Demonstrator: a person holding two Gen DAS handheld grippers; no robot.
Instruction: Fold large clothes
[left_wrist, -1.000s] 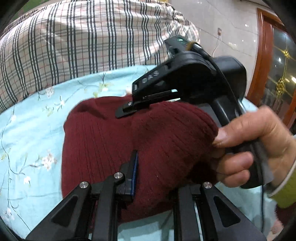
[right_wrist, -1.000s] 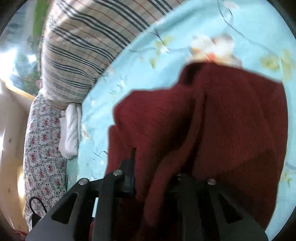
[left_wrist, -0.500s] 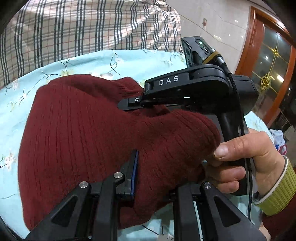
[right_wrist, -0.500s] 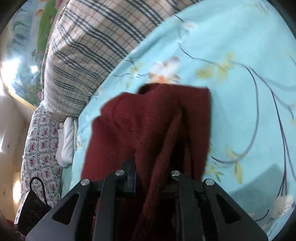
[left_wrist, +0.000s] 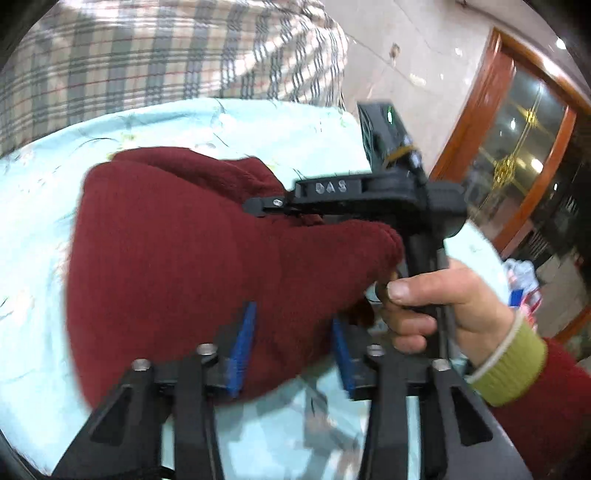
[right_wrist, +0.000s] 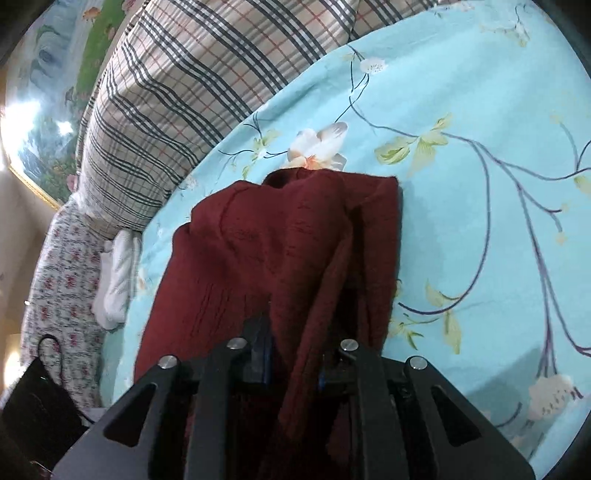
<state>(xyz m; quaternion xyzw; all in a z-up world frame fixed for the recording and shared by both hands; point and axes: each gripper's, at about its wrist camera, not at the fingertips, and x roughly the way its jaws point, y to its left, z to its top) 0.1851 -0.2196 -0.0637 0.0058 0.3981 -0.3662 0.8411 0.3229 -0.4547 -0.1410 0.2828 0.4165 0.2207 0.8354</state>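
Note:
A dark red ribbed knit sweater (left_wrist: 177, 251) lies bunched on the light blue floral bedsheet (left_wrist: 33, 206). My left gripper (left_wrist: 291, 347) stands open, its blue pads apart on either side of a fold of the sweater. In the left wrist view the right gripper (left_wrist: 266, 208), held in a hand, pinches the sweater's upper fold. In the right wrist view the right gripper (right_wrist: 293, 363) is shut on a thick fold of the sweater (right_wrist: 280, 243), which hangs from it down to the sheet (right_wrist: 480, 206).
A plaid quilt (right_wrist: 192, 81) is piled at the head of the bed, also in the left wrist view (left_wrist: 147, 62). A floral pillow (right_wrist: 62, 280) and a white cloth (right_wrist: 118, 280) lie at its left. A wooden glass door (left_wrist: 517, 147) stands beyond the bed's right edge.
My left gripper's jaws have opened off the sweater fold. The right gripper has kept its hold, and the sweater now lies lower and flatter on the sheet.

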